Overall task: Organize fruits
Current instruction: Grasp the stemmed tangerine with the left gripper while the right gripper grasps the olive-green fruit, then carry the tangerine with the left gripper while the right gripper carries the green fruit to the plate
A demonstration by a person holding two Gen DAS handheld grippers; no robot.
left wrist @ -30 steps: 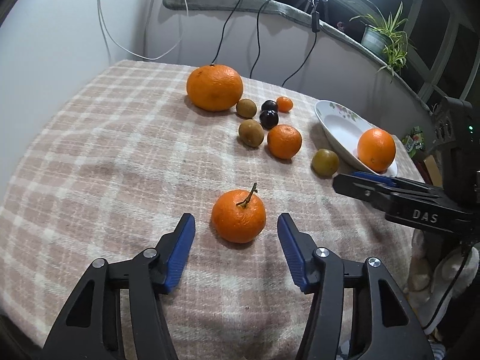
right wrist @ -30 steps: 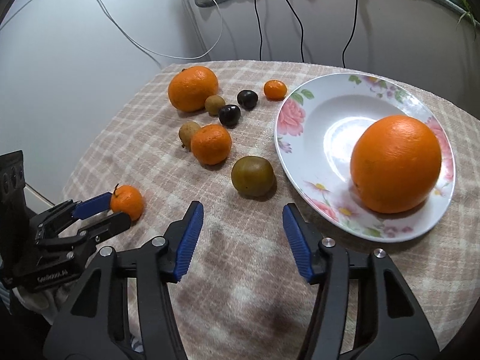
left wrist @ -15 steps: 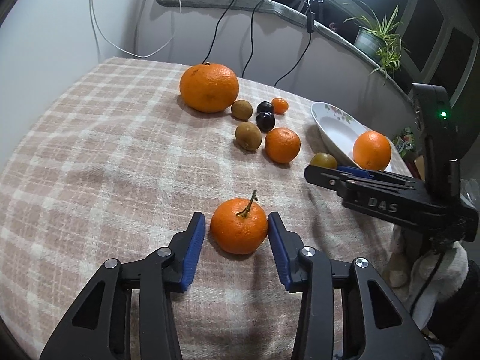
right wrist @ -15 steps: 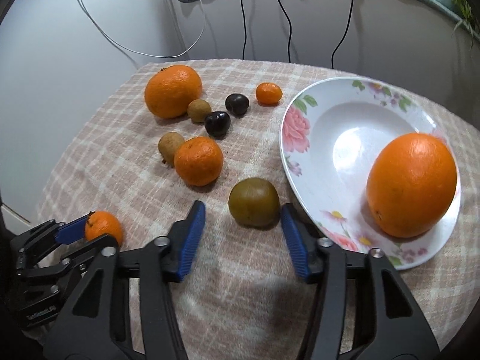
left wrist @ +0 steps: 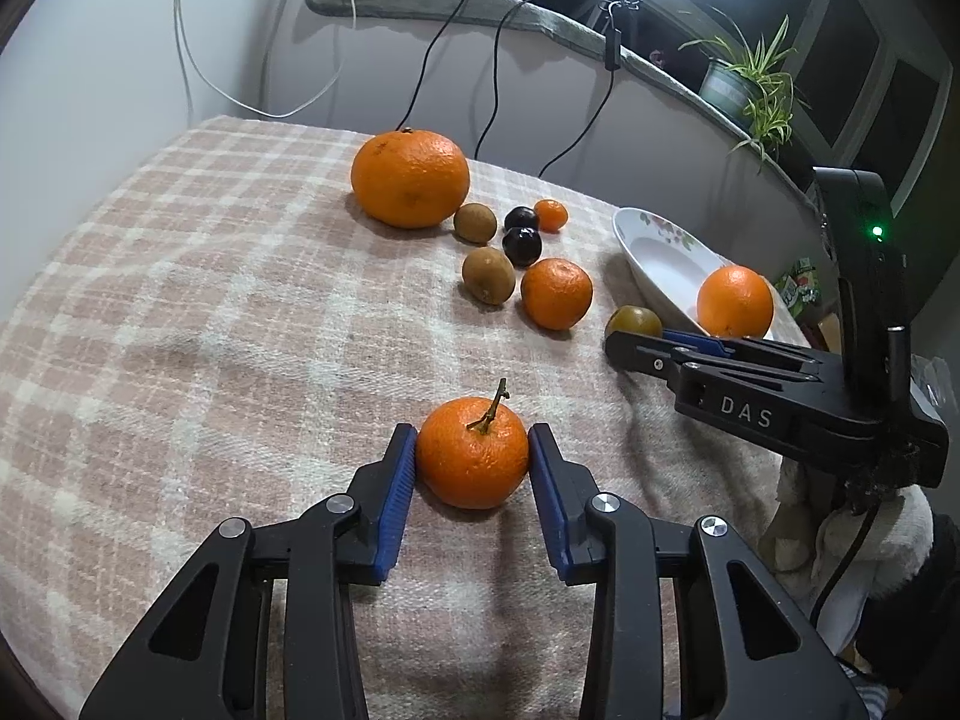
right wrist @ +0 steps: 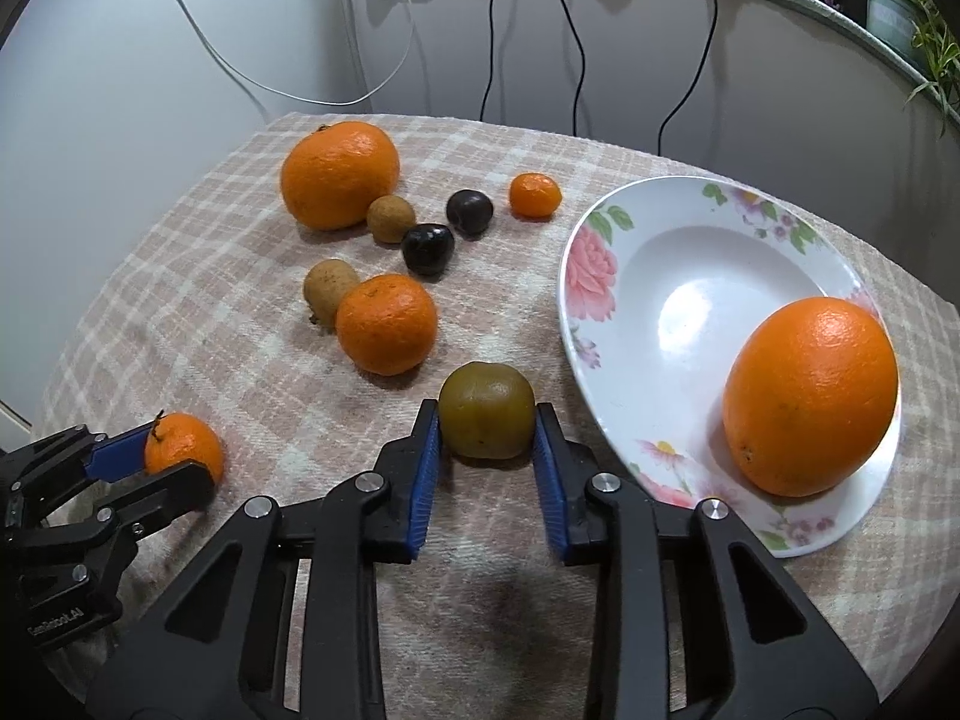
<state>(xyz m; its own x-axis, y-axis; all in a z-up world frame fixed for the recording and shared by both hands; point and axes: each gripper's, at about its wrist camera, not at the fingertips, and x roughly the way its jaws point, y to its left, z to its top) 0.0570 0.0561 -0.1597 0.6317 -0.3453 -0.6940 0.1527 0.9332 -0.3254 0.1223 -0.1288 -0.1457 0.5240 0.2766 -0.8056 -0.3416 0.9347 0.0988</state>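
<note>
Two claws, each just closing onto fruit on checked worktop (left wrist: 210, 312). Left claw (left wrist: 472, 450) pinching stemmed mandarin (left wrist: 472, 455), blue pads against both sides. Right claw (right wrist: 487, 427) pinching olive-brown fruit (right wrist: 486, 418), just beside near rim of floral plate (right wrist: 606, 276). Large orange (right wrist: 810, 397) on plate. Other oranges, brown and dark fruits left of plate.

You can read "DAS" in white letters on the side of the right gripper (left wrist: 627, 348), at your right.
</note>
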